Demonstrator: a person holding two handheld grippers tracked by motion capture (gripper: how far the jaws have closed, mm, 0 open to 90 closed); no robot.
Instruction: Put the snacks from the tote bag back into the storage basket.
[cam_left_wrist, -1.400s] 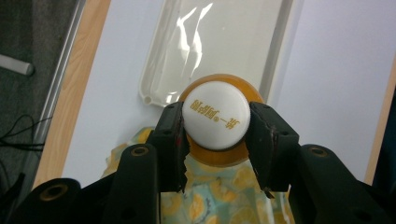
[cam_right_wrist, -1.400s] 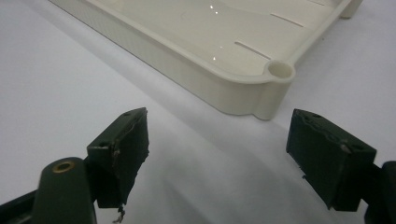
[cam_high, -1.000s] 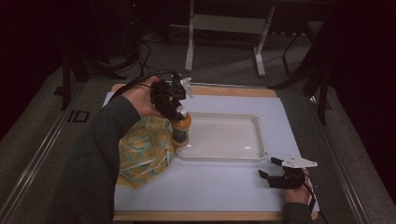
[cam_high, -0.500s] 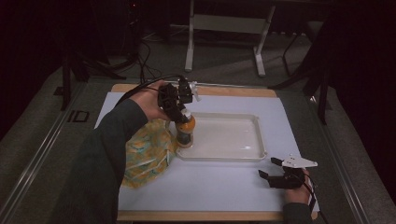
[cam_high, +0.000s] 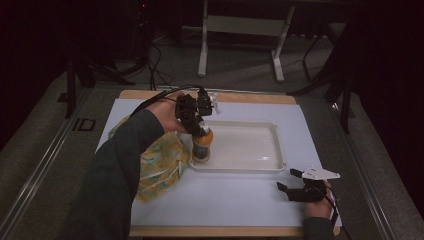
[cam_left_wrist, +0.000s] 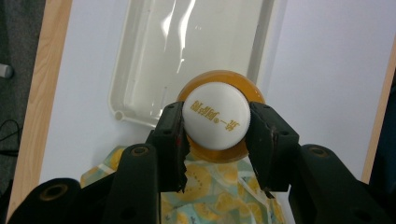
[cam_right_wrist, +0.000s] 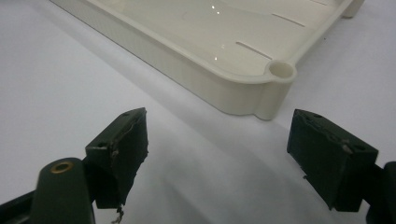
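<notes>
An orange bottle (cam_high: 202, 147) with a white cap (cam_left_wrist: 215, 116) stands upright at the left end of the white tray (cam_high: 250, 167). My left gripper (cam_high: 197, 128) points down over it, jaws shut on the cap from both sides, as the left gripper view (cam_left_wrist: 215, 122) shows plainly. Whether the bottle's base rests on the tray floor I cannot tell. My right gripper (cam_high: 290, 181) lies low on the white mat near the tray's front right corner (cam_right_wrist: 281, 72), jaws open with nothing between them (cam_right_wrist: 217, 156).
A yellow and green patterned cloth (cam_high: 157, 165) lies crumpled left of the tray, partly under the left forearm. The white mat (cam_high: 225, 200) covers a wooden tabletop (cam_high: 245, 96). Dark floor, cables and a stand's legs lie beyond the far edge.
The left gripper has carried the bottle right and down, from beside the tray's left rim to over its left end. The right gripper has kept still.
</notes>
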